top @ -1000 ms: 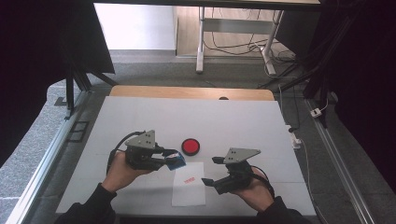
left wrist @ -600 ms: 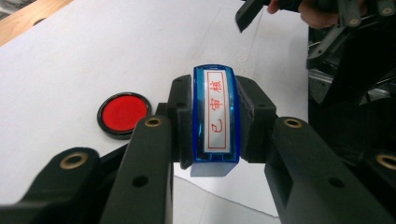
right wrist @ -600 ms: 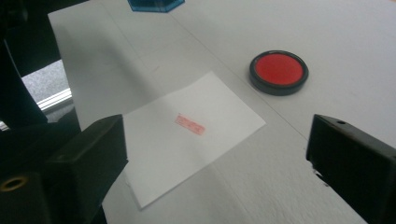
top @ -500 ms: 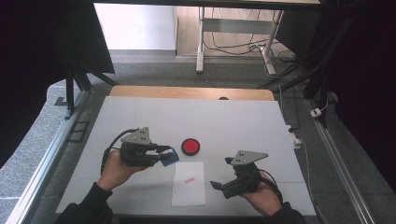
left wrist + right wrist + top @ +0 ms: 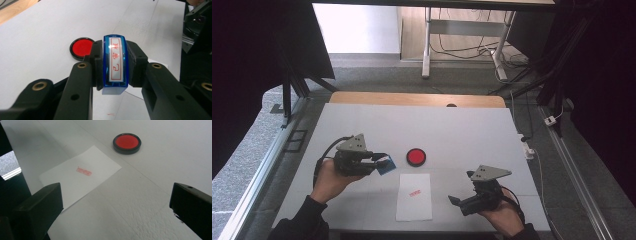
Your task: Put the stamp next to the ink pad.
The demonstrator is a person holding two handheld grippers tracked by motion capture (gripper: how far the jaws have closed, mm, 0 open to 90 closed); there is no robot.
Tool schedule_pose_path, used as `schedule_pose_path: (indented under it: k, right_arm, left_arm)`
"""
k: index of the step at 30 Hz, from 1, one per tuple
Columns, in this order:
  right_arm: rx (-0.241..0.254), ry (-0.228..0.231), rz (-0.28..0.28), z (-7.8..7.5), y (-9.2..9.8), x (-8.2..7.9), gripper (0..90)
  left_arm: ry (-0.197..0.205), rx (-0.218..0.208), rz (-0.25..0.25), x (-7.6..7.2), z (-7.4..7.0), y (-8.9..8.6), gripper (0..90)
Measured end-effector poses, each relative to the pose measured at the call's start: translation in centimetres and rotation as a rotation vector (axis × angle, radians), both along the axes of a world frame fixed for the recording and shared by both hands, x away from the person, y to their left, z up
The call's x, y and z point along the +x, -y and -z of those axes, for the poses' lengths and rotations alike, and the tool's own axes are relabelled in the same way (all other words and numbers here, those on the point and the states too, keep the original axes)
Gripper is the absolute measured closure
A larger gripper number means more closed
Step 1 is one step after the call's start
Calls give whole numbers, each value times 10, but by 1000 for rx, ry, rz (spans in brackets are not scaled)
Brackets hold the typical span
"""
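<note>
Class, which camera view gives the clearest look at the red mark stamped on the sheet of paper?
The right gripper view: the red mark lies close and unblocked on the paper. In the high view it is a tiny smudge; the left gripper view hides most of the paper.

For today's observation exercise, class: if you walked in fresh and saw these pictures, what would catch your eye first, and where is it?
First, the round red ink pad near the middle of the white table. Next, the blue stamp with red characters, clamped between the jaws of the left gripper just left of the pad. Below the pad lies a white sheet of paper bearing a small red stamp mark, with the right gripper open beside it.
</note>
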State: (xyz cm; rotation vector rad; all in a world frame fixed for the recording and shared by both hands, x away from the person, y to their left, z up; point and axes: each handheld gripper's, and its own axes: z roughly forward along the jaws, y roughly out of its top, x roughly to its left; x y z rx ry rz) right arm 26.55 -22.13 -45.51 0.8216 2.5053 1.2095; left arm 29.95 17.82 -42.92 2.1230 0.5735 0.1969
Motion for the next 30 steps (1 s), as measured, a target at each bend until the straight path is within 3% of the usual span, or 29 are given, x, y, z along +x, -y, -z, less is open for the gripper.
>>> schedule_pose_path:
  k: [16,25,30]
  right_arm:
    - [-13,-17,89,3,29,-7,0]
    - [-19,-33,144,4,45,-11,0]
    - [2,-36,161,3,50,-13,0]
  left_arm:
    - [-11,40,-93,7,6,-16,705]
    - [-9,38,-159,9,6,-28,704]
    - [-15,38,-200,11,7,-34,705]
